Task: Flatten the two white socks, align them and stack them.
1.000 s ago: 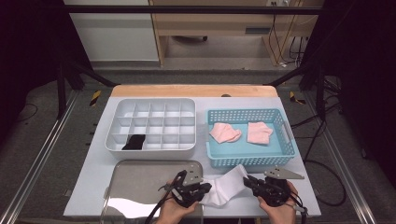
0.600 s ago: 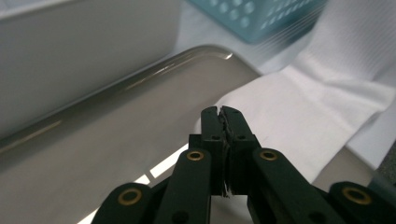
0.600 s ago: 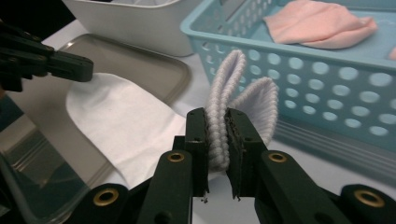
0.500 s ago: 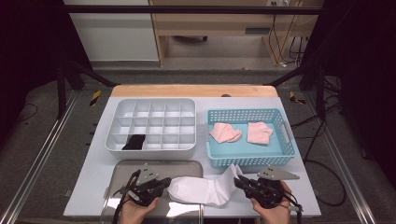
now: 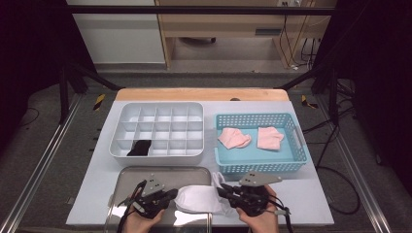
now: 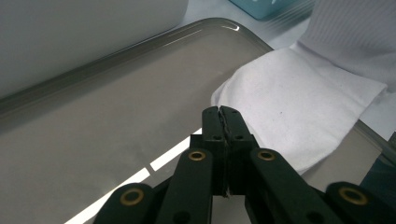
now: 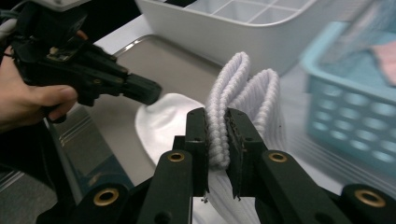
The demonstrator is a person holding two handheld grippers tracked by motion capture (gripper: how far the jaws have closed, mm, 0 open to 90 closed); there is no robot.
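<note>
I keep the right gripper (image 7: 216, 140) clamped on the ribbed cuff of the white cotton sock (image 5: 201, 199), and I judge the fold goes best if I carry that cuff low and straight over the toe without letting it twist. My left gripper (image 6: 226, 122) has its fingers closed with nothing between them, their tips just at the sock's toe edge. The sock is soft, plain white, lying partly on the shallow grey metal tray (image 5: 127, 177) at the bench's near edge.

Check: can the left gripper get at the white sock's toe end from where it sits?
Probably yes. The left gripper, jaws shut, sits on the metal tray right beside the white sock; nothing lies between.
</note>
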